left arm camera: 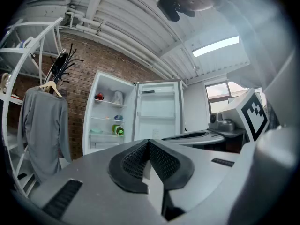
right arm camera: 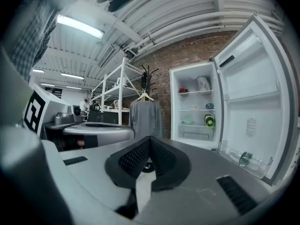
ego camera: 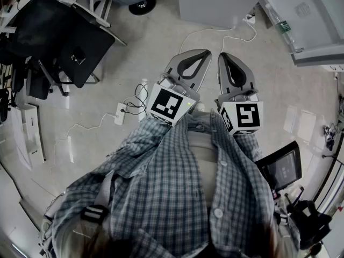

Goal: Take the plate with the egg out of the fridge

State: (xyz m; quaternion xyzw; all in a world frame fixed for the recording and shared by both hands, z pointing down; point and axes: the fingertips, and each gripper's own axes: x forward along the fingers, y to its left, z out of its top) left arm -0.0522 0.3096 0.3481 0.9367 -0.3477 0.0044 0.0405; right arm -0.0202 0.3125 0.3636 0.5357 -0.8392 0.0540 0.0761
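The left gripper [left arm camera: 148,143] and right gripper [right arm camera: 150,139] are both sitting closed and empty, facing the open fridge [left arm camera: 107,112] mid-frame.

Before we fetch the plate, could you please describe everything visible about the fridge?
The fridge is white and stands upright against the brick wall, some way ahead. Its door stands wide open to the right, with a bottle in its bottom rack. The shelves hold small items, including a green object.
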